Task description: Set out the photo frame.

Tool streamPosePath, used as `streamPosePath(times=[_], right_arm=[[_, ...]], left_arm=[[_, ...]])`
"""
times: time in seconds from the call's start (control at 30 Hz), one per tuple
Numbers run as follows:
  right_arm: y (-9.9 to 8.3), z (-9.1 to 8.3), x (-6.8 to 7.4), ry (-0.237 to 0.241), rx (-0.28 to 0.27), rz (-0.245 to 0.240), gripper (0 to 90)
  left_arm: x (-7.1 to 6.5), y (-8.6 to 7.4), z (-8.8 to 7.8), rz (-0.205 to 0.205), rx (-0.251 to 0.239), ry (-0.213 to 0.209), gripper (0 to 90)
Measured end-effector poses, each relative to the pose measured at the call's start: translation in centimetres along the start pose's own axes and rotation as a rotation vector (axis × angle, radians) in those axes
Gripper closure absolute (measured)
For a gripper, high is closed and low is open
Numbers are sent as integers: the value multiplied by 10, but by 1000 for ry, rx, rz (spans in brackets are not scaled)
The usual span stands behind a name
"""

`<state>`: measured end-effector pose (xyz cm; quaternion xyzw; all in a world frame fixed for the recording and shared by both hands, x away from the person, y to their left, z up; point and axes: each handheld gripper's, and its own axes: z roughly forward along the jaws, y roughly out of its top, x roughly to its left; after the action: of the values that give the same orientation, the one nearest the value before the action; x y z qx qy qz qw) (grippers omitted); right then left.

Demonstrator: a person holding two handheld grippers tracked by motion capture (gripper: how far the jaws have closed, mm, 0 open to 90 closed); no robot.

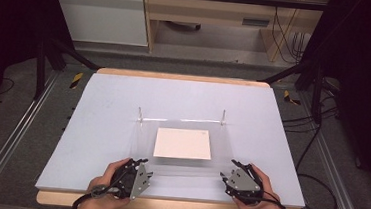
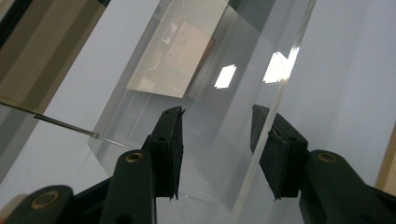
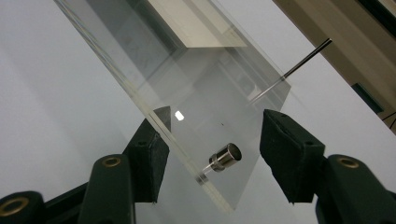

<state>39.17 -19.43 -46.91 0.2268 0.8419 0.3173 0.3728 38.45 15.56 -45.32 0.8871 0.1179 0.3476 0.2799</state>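
Observation:
A clear acrylic plate [image 1: 180, 165] lies raised a little over the white table [image 1: 107, 123], with a cream paper sheet [image 1: 183, 143] beneath it. My left gripper [image 1: 144, 173] is at the plate's near left corner and my right gripper [image 1: 225, 178] at its near right corner. In the left gripper view the left gripper [image 2: 219, 140] is open, its jaws straddling the plate's edge [image 2: 273, 116] without touching it. In the right gripper view the right gripper [image 3: 217, 149] is open too, around the plate's corner and a small metal standoff [image 3: 224, 157].
Two thin upright posts [image 1: 140, 114] [image 1: 224, 115] stand at the plate's far corners. A wooden strip [image 1: 180, 77] edges the table's far side. Cables [image 1: 317, 185] trail on the floor at the right. Black frame bars [image 1: 41, 63] flank the table.

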Motion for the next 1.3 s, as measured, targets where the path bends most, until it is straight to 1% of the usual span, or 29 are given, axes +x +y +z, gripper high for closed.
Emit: streamPosePath(times=[0.1,0.27,0.3,0.37,0.4,0.5,0.53,0.6,0.63,0.67,0.7,0.77,0.8,0.9,0.93,0.97,1.0,1.17,1.2,1.3], right_arm=[[1,0,1,-6,-9,-21,455],[4,-3,0,-6,-32,-27,486],[4,-4,1,-3,-35,-17,490],[8,-6,-2,4,-52,-12,506],[8,-6,-2,4,-52,-12,506],[13,-7,-6,21,-72,5,521],[18,-8,-8,29,-78,2,537],[23,-9,-9,38,-80,-4,551],[23,-9,-9,38,-80,-4,551],[30,-9,-11,52,-75,-11,562],[32,-10,-11,56,-72,-10,564],[34,-10,-12,61,-69,-10,567],[38,-10,-14,65,-63,-14,573],[44,-11,-18,72,-51,-2,576],[44,-11,-18,72,-51,-2,576],[48,-12,-22,79,-46,12,577],[50,-12,-24,85,-43,20,577],[65,-12,-39,127,-14,54,577],[65,-12,-39,127,-14,54,577],[74,-12,-54,170,-6,86,576]], left_arm=[[1,0,-1,-10,-4,-2,529],[5,0,-3,-29,-18,1,532],[7,0,-3,-37,-22,-1,532],[10,1,-5,-52,-30,-1,536],[11,1,-6,-57,-33,1,536],[18,2,-9,-72,-46,9,551],[23,2,-11,-80,-48,14,560],[28,1,-13,-96,-56,16,567],[28,1,-13,-96,-56,16,570],[31,0,-14,-101,-60,19,571],[34,0,-15,-111,-66,22,573],[36,0,-16,-109,-66,20,576],[38,0,-16,-116,-70,23,582],[46,2,-19,-125,-79,23,593],[46,2,-19,-125,-79,23,595],[51,3,-20,-141,-86,18,595],[54,4,-21,-149,-88,14,596],[72,9,-23,-176,-101,-9,609],[72,9,-23,-176,-101,-9,613],[86,16,-25,-191,-108,-29,625]])
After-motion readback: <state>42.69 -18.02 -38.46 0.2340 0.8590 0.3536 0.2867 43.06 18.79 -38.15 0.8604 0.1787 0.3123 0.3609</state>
